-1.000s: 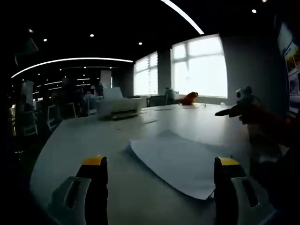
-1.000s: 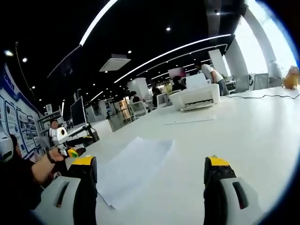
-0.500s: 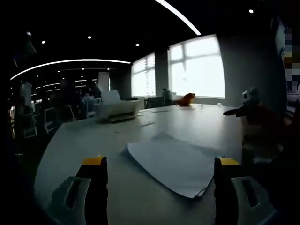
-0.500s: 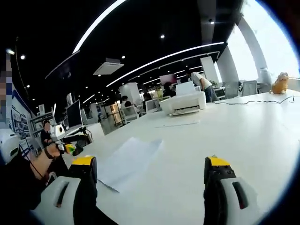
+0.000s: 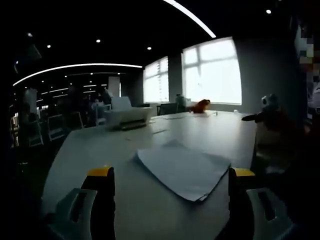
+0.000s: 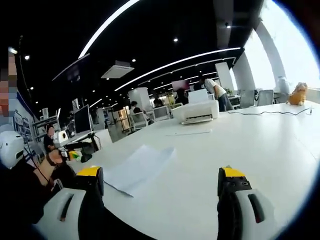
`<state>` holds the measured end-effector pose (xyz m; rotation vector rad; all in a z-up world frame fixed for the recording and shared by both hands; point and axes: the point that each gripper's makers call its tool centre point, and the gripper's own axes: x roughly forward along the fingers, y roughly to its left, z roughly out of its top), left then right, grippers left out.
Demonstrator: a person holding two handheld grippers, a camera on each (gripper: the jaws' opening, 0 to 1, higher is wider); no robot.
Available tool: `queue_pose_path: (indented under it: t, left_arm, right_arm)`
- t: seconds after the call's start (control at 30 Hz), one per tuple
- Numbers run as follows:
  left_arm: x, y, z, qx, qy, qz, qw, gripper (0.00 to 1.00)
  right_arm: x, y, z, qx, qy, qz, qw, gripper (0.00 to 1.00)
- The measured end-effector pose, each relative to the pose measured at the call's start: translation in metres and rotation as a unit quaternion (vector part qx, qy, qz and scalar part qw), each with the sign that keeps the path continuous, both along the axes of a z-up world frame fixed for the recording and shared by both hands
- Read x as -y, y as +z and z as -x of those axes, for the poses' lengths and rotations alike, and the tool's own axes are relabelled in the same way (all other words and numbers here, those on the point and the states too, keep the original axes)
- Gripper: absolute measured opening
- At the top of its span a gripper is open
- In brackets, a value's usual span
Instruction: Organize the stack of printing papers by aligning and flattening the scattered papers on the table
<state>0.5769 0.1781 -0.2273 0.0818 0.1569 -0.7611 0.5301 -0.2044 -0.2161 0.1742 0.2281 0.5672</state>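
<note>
The work sits at the approach step: neither hand-held gripper touches the paper stack (image 5: 182, 169) yet. The left hand-held gripper (image 5: 171, 175) hovers over the near edge of the white tabletop (image 5: 100, 145) with its jaws spread wide and nothing between them; the right hand-held gripper (image 6: 161, 175) is likewise spread and empty. The stack lies flat on the tabletop ahead of the left jaws, its sheets slightly fanned at the near corner, and it appears in the right gripper view as paper stack (image 6: 137, 167), ahead and left of those jaws. A printer (image 6: 196, 111) stands well beyond it.

The next move probably calls for bringing both grippers down to opposite edges of the stack and nudging the sheets square before pressing them flat.

Compared with a second ago, the stack looks smaller and farther off in both views, which suggests the hands have drawn back; the jaws remain equally spread.
</note>
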Motion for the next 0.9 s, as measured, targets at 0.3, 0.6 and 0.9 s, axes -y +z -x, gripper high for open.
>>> queue_pose_path:
  t: [0.3, 0.6, 0.9]
  left_arm:
    - [-0.011, 0.01, 0.034, 0.004, -0.001, -0.023, 0.9997, 0.97]
    - [-0.025, 0.013, 0.06, -0.007, -0.006, -0.004, 0.9999, 0.97]
    - [-0.035, 0.013, 0.077, -0.013, 0.004, 0.006, 0.9999, 0.97]
  right_arm:
    - [-0.003, 0.004, 0.011, 0.006, 0.011, 0.012, 0.9999, 0.9]
    - [-0.005, 0.01, 0.026, 0.013, 0.011, 0.02, 0.9996, 0.9]
    - [-0.002, 0.01, 0.04, 0.013, 0.009, 0.031, 0.9994, 0.9]
